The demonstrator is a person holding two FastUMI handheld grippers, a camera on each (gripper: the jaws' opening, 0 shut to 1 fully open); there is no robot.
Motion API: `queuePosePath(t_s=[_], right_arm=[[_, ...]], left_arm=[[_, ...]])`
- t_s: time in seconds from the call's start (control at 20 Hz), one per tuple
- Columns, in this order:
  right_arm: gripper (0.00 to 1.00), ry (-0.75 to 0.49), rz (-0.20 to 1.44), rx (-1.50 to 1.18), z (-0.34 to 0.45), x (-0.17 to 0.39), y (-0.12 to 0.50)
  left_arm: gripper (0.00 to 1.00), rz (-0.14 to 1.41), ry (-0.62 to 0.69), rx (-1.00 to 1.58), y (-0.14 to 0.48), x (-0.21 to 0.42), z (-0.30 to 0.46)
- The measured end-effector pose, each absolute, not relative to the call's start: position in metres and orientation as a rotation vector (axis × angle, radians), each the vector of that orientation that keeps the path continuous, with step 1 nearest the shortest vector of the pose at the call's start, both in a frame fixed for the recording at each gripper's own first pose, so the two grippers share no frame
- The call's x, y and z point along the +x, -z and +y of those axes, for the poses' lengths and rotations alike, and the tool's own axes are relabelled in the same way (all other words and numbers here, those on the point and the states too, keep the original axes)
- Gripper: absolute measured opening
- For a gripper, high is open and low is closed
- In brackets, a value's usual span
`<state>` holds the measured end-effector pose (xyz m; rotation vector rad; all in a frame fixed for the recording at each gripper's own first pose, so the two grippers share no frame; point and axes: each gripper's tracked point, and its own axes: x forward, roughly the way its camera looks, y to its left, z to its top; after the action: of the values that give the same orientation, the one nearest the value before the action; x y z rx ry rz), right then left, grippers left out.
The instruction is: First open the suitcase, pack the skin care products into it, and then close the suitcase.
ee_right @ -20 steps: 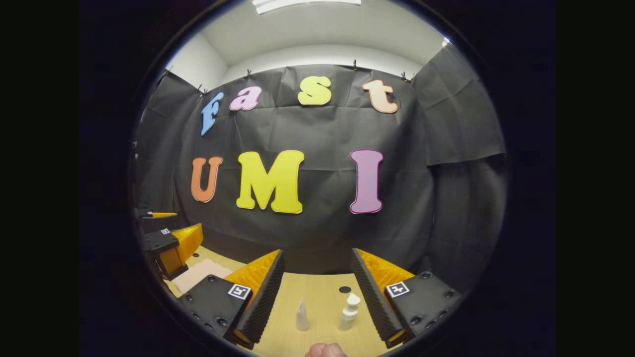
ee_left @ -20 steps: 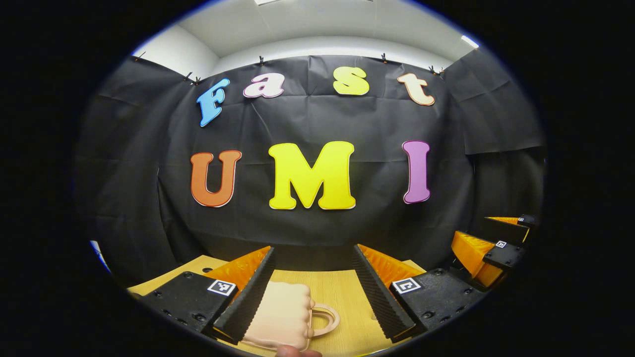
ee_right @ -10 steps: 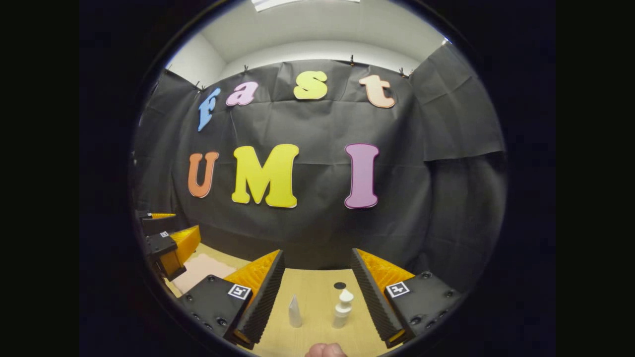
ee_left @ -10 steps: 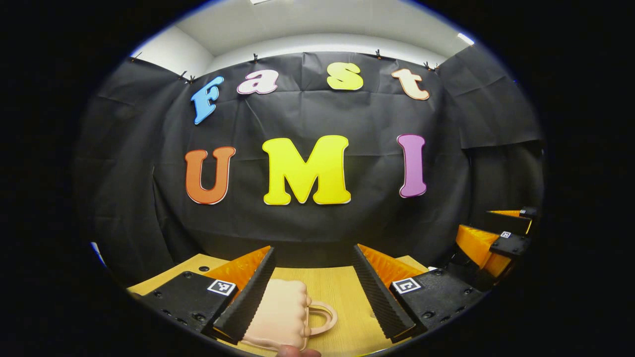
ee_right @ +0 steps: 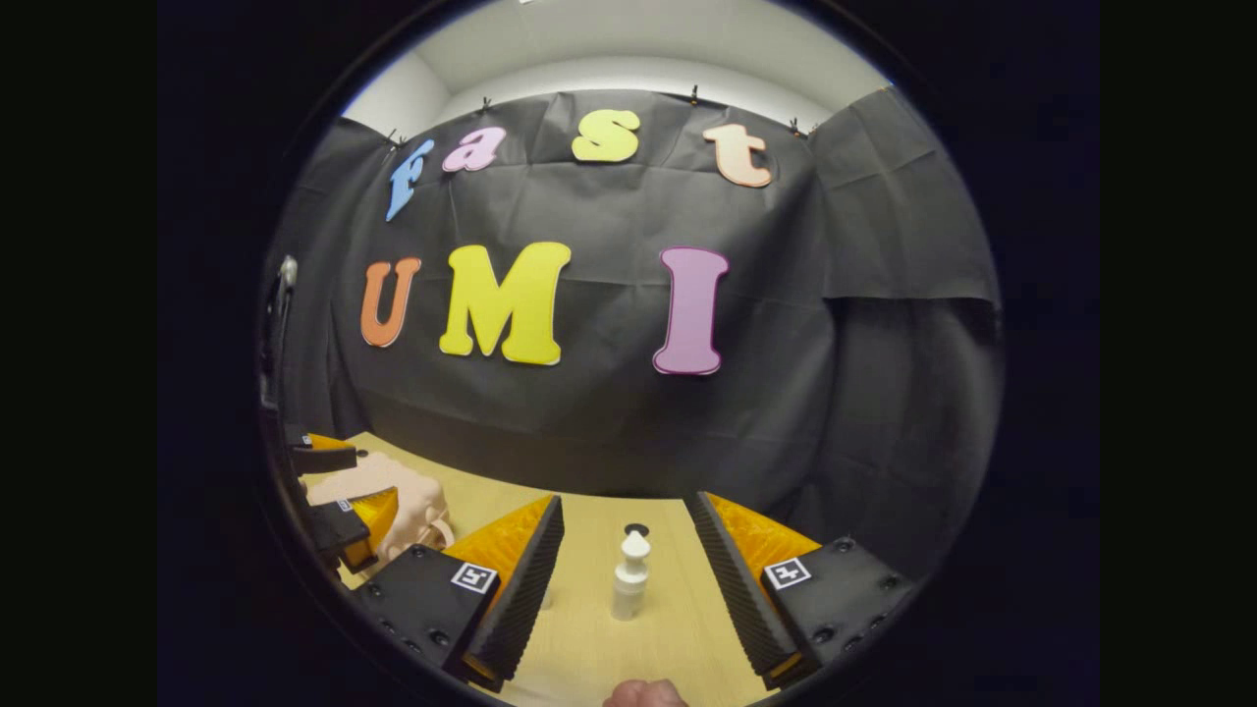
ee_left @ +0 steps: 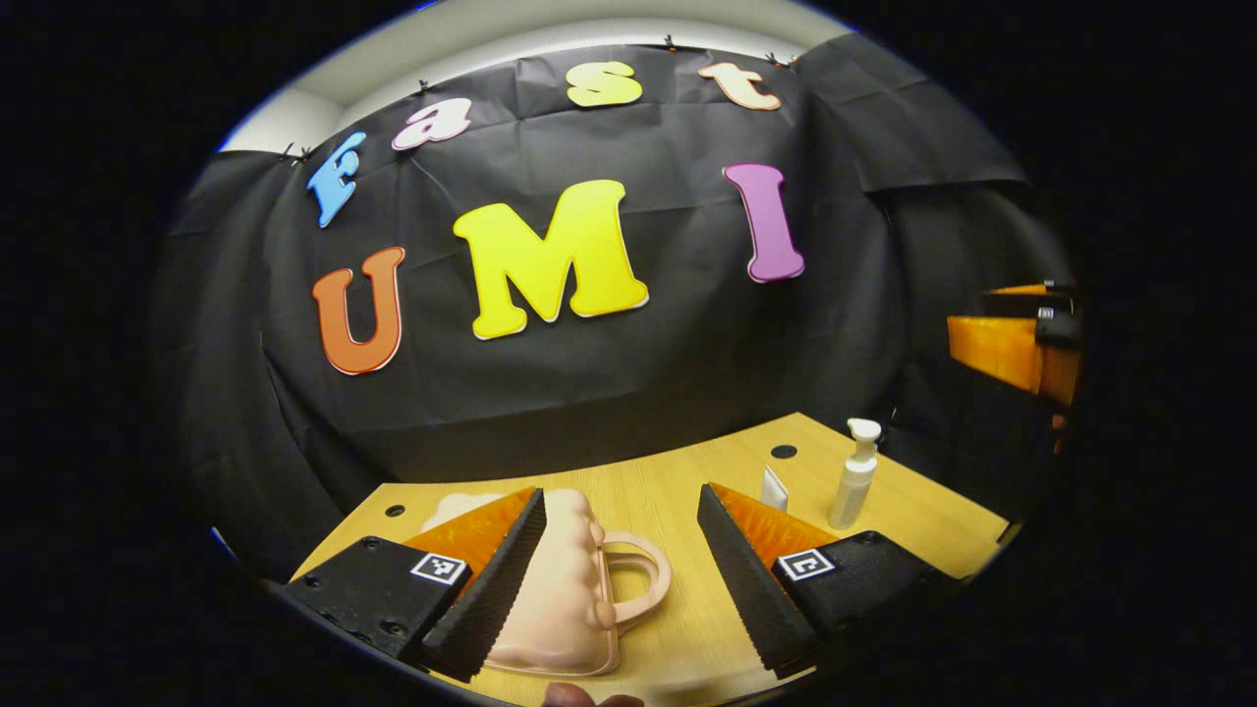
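Both cameras have tipped downward, so more of the table shows. In the left gripper view the pump bottle and small white tube have come into sight, and the right gripper sits higher. In the right gripper view the peach suitcase shows more fully beside the left gripper, and the pump bottle now stands midway between the spread jaws.

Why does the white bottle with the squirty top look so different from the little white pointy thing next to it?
The pump bottle is taller than the small tube beside it. The pump bottle is round with a nozzle head on top, while the small tube looks flat and narrows to a point. Both are white, both stand upright on the wooden table, and neither is held by a gripper.
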<state>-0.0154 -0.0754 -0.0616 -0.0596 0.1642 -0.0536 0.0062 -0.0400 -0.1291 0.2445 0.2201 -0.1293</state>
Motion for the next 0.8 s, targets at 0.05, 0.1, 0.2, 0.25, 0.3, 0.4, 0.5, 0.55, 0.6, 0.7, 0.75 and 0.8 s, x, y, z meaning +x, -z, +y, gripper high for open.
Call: queuePosePath(t_s=[0.05, 0.1, 0.2, 0.25, 0.3, 0.4, 0.5, 0.55, 0.6, 0.7, 0.75, 0.8], right_arm=[[0.8, 0.057, 0.167, -0.059, -0.079, -0.015, 0.062], [0.8, 0.059, 0.168, -0.056, -0.083, -0.016, 0.062], [0.8, 0.052, 0.173, -0.056, -0.087, -0.017, 0.066], [0.8, 0.046, 0.177, -0.064, -0.089, -0.017, 0.068], [0.8, 0.048, 0.179, -0.075, -0.092, -0.017, 0.068], [0.8, 0.07, 0.179, -0.088, -0.104, -0.016, 0.069], [0.8, 0.11, 0.198, -0.074, -0.12, -0.015, 0.078], [0.8, 0.126, 0.224, -0.059, -0.126, -0.015, 0.085], [0.8, 0.134, 0.243, -0.044, -0.131, -0.015, 0.091], [0.79, 0.147, 0.273, -0.032, -0.14, -0.014, 0.097], [0.8, 0.153, 0.278, -0.027, -0.143, -0.014, 0.099], [0.8, 0.159, 0.28, -0.023, -0.146, -0.015, 0.1]], left_arm=[[0.99, 0.238, 0.127, 0.297, 0.141, 0.009, -0.04], [0.98, 0.255, 0.125, 0.36, 0.151, 0.012, -0.037], [0.98, 0.312, 0.163, 0.463, 0.183, 0.016, -0.042], [0.97, 0.327, 0.187, 0.519, 0.198, 0.018, -0.045], [0.97, 0.362, 0.196, 0.588, 0.214, 0.023, -0.042], [0.96, 0.422, 0.193, 0.705, 0.241, 0.029, -0.032], [0.94, 0.491, 0.203, 0.757, 0.266, 0.029, -0.029], [0.93, 0.52, 0.204, 0.794, 0.274, 0.03, -0.029], [0.92, 0.53, 0.201, 0.826, 0.28, 0.033, -0.028], [0.89, 0.548, 0.206, 0.86, 0.289, 0.037, -0.025], [0.79, 0.562, 0.209, 0.875, 0.292, 0.04, -0.025], [0.73, 0.576, 0.21, 0.892, 0.296, 0.042, -0.022]])
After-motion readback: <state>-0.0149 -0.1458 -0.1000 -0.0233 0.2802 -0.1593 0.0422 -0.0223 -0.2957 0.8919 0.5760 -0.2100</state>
